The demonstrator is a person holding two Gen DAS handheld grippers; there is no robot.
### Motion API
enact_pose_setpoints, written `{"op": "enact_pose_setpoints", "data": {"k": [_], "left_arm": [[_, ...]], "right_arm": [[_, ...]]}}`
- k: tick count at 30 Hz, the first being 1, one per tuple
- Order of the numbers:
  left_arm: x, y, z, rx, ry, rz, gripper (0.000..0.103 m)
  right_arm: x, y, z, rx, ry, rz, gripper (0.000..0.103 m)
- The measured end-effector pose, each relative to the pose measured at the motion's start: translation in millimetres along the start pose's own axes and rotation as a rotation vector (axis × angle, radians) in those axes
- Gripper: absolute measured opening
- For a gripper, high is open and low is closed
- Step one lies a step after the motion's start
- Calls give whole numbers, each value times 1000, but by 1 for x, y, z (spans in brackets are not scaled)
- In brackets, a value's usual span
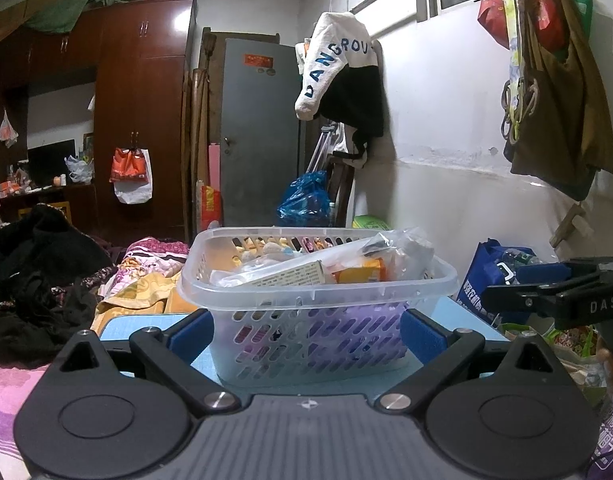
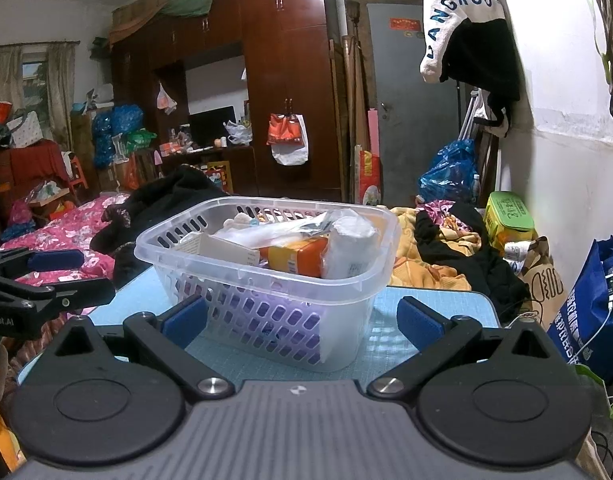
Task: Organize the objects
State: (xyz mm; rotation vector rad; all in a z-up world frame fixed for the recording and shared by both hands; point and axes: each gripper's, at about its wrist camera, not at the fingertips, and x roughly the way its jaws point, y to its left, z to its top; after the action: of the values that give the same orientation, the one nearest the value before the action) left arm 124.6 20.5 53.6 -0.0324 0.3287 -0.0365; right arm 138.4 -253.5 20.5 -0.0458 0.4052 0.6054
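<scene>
- Left wrist view looks low and close at the basket (image 1: 314,280) from its near left.
- Right wrist view faces the same basket (image 2: 266,264) from near right.

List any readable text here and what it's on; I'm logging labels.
"DANGROU": white sleeve hanging on the wall.
"DAS": right gripper body.
"Robot.AI": left gripper body.
Unreadable: blue bag print, door sticker, packaging in the basket.

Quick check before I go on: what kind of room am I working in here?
Most likely a lived-in, cluttered bedroom. A dark wooden wardrobe fills the back wall, floral bedding with clothes piled on it lies alongside, and a sweatshirt hangs by the grey door. The basket sits on a small blue table.
</scene>
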Motion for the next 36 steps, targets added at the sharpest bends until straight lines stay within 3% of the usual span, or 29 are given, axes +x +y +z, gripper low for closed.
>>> {"op": "enact_pose_setpoints", "data": {"k": [36], "left_arm": [[3, -12, -2, 24, 8, -8, 101]], "right_arm": [[-2, -1, -5, -9, 11, -2, 103]]}}
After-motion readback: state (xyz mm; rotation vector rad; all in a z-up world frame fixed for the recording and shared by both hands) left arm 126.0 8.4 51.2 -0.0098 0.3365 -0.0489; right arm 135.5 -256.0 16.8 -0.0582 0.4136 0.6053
